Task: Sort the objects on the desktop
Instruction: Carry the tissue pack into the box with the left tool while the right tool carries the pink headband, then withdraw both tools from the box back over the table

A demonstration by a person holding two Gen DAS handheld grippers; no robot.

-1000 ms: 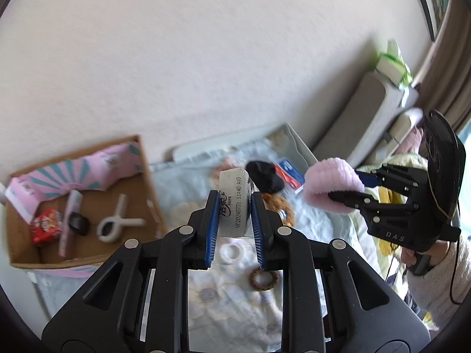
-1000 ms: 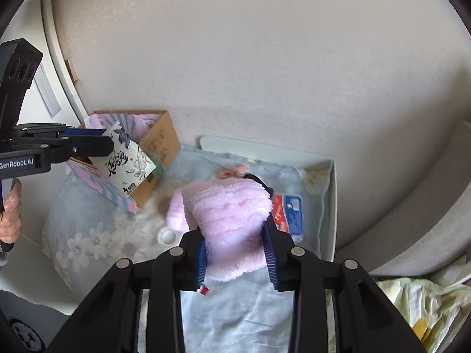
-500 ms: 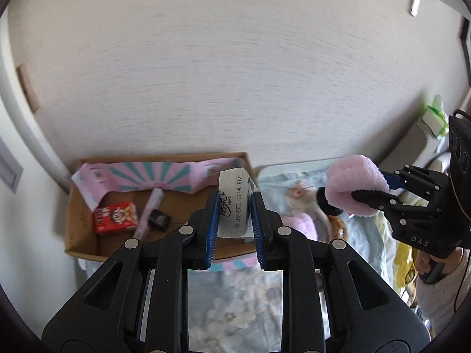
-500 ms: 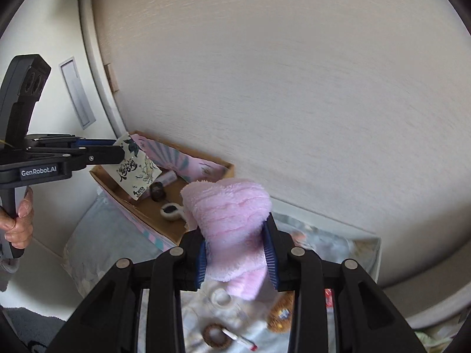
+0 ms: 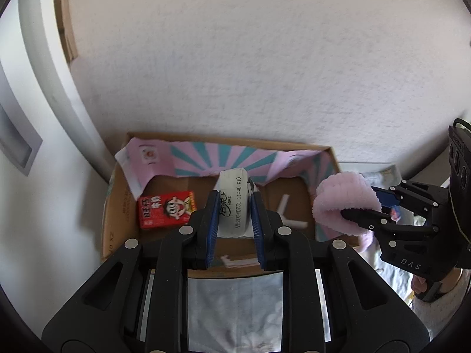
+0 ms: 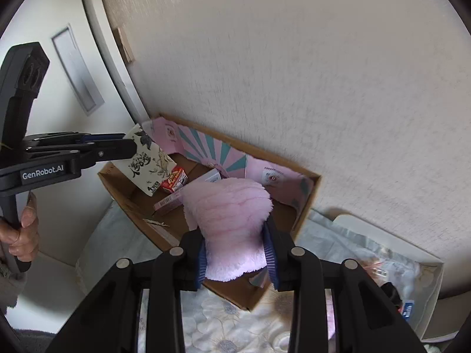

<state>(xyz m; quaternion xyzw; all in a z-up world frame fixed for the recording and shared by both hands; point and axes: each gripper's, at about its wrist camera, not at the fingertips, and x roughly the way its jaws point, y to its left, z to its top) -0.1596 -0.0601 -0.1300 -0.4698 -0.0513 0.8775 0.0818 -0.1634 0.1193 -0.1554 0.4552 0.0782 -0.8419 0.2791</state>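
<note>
My left gripper (image 5: 234, 203) is shut on a white tissue pack (image 5: 234, 197) with black print, held above the cardboard box (image 5: 109, 206). The same pack (image 6: 148, 161) and the left gripper (image 6: 117, 144) show at the left of the right wrist view, over the box's left end. My right gripper (image 6: 237, 253) is shut on a fluffy pink cloth (image 6: 232, 220), above the box's (image 6: 312, 194) near right part. In the left wrist view the pink cloth (image 5: 347, 203) hangs in the right gripper (image 5: 379, 206) by the box's right wall.
Inside the box lie a red snack carton (image 5: 166, 213), a white clip (image 5: 290, 214), a pink stick-shaped pack (image 6: 167, 203) and pink-and-teal paper (image 5: 212, 158). A white tray (image 6: 424, 309) with small items sits to the right on the floral cloth (image 6: 223, 323). A hand (image 6: 20, 229) holds the left gripper's handle.
Both grippers have swung left from over the white tray to over the cardboard box, still holding the tissue pack and the pink cloth. The box now fills the middle of both views.
</note>
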